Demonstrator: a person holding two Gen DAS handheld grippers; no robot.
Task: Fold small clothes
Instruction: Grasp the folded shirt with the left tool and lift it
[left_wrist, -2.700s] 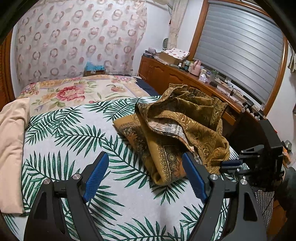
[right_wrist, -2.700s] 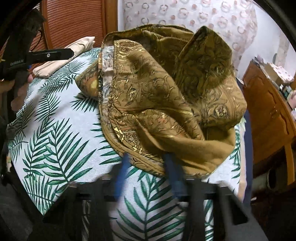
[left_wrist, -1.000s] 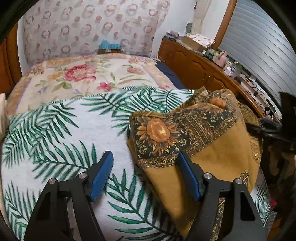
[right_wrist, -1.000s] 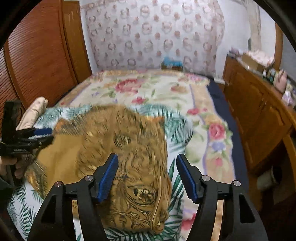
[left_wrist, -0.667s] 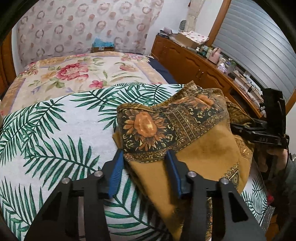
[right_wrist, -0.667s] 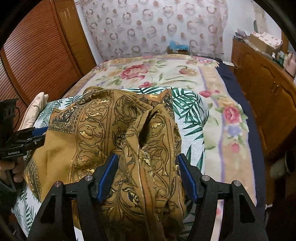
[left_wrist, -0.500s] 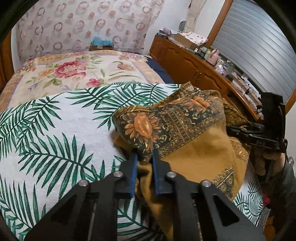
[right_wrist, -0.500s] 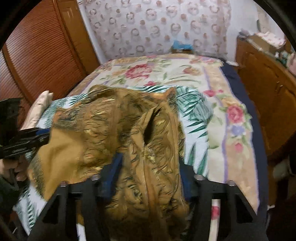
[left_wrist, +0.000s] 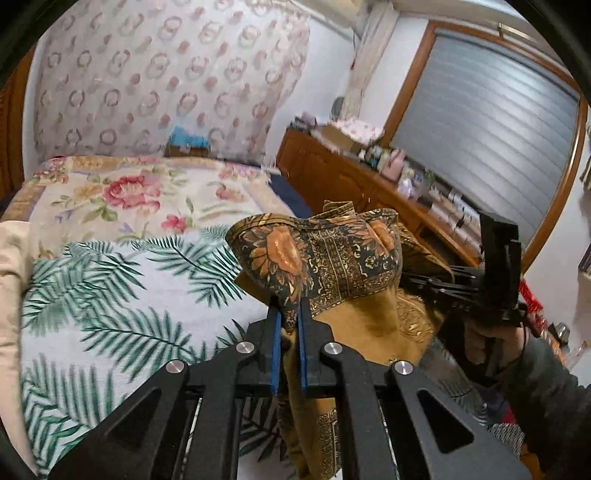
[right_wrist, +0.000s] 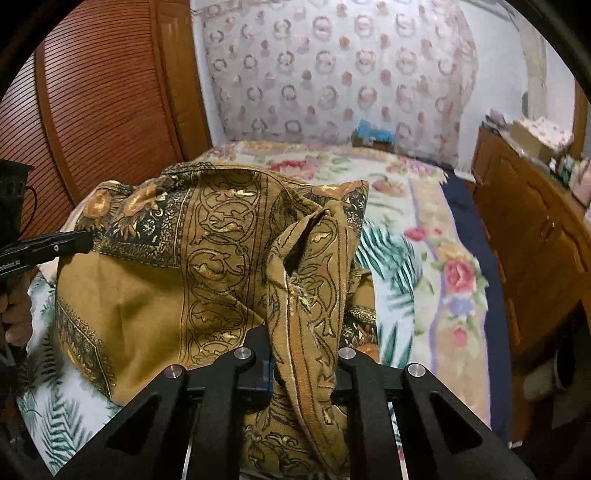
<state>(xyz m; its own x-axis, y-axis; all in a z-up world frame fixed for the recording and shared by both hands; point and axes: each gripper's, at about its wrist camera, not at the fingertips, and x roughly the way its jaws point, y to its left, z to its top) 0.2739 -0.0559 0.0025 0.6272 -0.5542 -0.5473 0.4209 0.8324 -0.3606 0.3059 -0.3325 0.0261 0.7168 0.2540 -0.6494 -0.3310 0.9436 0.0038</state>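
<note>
- The mustard-brown patterned garment (left_wrist: 332, 258) hangs bunched between the two grippers, its upper edge raised off the palm-leaf sheet (left_wrist: 110, 295) on the bed (left_wrist: 129, 192) while its lower folds trail down toward the sheet.
- The left gripper (left_wrist: 287, 314) is clamped on a thin pinch of the dark floral border; with so little cloth between the pads, a sharp tug could pull that edge free.
- The right gripper (right_wrist: 301, 369) is closing on a thick, twisted rope of fabric that fills its jaws; the pads are hidden, so how firmly it bites I cannot tell. It may have caught several layers, not one clean edge.
- If the layers stay tangled, spreading the hands would probably stretch a lopsided, creased shape, and the fold would come out crooked.
- The cream cloth (left_wrist: 11, 295) lying at the sheet's side could get swept along by trailing fabric.
</note>
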